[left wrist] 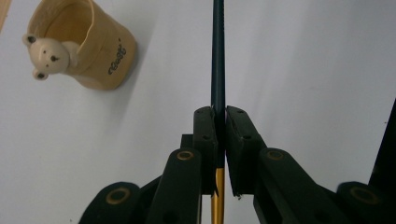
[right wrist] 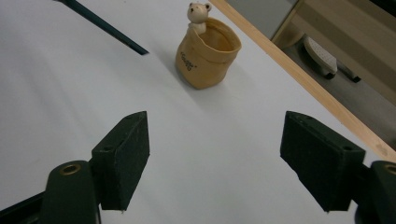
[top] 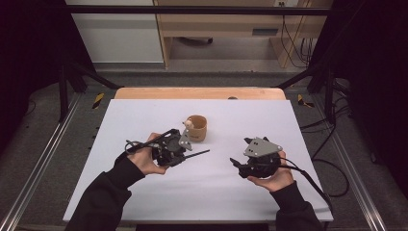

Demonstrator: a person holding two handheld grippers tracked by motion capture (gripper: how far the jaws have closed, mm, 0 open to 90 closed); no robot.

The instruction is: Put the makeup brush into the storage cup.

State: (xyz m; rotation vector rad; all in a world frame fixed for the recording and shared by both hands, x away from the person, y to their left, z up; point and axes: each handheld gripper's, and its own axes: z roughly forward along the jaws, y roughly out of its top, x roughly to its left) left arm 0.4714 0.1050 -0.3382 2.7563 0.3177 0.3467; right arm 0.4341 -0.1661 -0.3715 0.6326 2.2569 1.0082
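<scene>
From the high view, the left gripper sits over the middle-left of the white tabletop, held in the person's left hand, and a thin dark pen sticks out of it toward the right, level above the sheet. The left gripper view looks straight along that pen: the two black fingers are pressed together on its shaft, which is dark ahead of the grip and turns golden behind it, a colour change that the high view is too small to give. The tan cup with a small bear figure on its rim stands upright just beyond the left gripper in the high view; the left gripper view puts this cup off to the upper left of the pen and apart from it, with dark lettering on its side. The right gripper rests in the person's right hand at the right of the tabletop, well apart from the cup. In the right gripper view its fingers stand wide with only bare sheet between them, and farther off the cup and the pen's tip show, the tip short of the cup and not touching it.
</scene>
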